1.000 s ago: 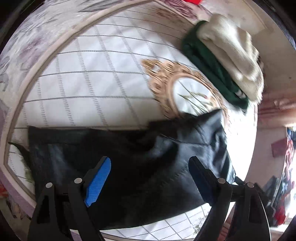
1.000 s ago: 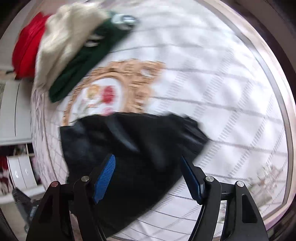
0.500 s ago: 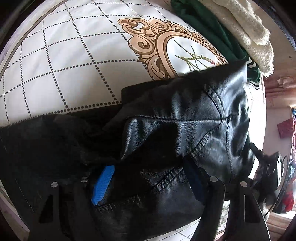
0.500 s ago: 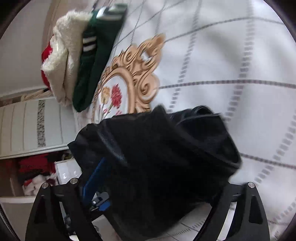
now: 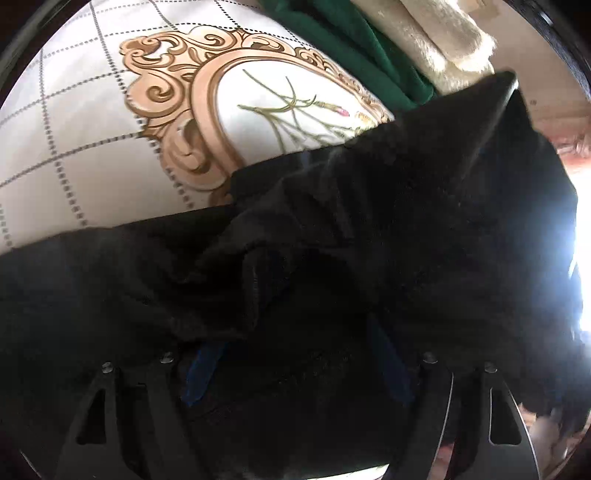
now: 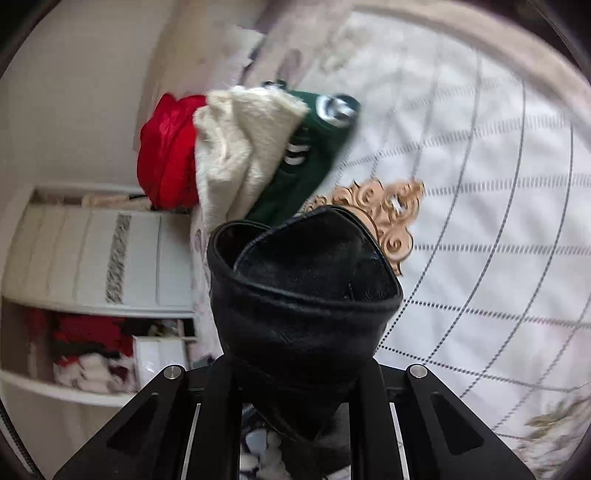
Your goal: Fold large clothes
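A black leather garment [image 5: 369, 240] lies bunched on a white quilted bed cover [image 5: 74, 155] with a gold ornate medallion. In the left wrist view the garment covers my left gripper [image 5: 291, 365]; its blue pads [image 5: 201, 369] still stand apart, with leather folds between and over them. In the right wrist view my right gripper [image 6: 295, 373] is shut on a bunched edge of the black garment [image 6: 303, 288] and holds it lifted above the bed.
A pile of folded clothes sits at the bed's far edge: green [image 6: 303, 162], cream [image 6: 240, 140] and red [image 6: 166, 155]. The green [image 5: 354, 40] and cream [image 5: 443, 33] items show in the left view too. White shelving [image 6: 92, 258] with clothes stands beside the bed.
Both grippers moved down into the black garment. The right gripper closed on its edge and lifted it. The left gripper pushed further into the leather, which now covers its fingers.
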The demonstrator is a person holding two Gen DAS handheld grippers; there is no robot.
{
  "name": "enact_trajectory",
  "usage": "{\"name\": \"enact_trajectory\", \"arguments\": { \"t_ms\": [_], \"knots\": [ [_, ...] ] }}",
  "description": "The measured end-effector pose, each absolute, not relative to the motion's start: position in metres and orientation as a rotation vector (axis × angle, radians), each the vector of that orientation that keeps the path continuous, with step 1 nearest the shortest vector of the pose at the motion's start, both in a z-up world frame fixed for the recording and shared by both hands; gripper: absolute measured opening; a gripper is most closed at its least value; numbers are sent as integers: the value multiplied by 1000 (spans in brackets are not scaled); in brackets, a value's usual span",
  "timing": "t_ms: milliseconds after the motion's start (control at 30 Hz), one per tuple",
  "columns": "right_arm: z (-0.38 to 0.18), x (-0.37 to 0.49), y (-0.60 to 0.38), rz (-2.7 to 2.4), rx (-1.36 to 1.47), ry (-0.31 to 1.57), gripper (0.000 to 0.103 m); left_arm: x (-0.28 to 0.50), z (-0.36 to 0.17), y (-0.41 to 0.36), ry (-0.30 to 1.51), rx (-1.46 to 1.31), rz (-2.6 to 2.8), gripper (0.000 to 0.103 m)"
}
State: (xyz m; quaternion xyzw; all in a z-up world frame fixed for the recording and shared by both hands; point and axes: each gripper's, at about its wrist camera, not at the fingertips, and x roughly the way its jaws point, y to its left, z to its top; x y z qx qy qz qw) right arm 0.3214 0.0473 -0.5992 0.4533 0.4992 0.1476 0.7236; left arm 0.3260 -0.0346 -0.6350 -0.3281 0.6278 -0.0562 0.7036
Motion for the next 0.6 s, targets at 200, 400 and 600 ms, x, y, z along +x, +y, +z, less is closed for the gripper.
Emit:
{"name": "enact_trajectory", "arguments": {
  "t_ms": [200,400,600],
  "knots": [
    [-552,311,83,380,859,1092,16,317,-629,-6,1377,-954,-130,75],
    [-490,281,162,474,614,1064,16,231,-561,63,1248,-977,49,76],
    [-479,247,281,660,385,1138,16,103,-502,153,1163,-925,377,90]
  ]
}}
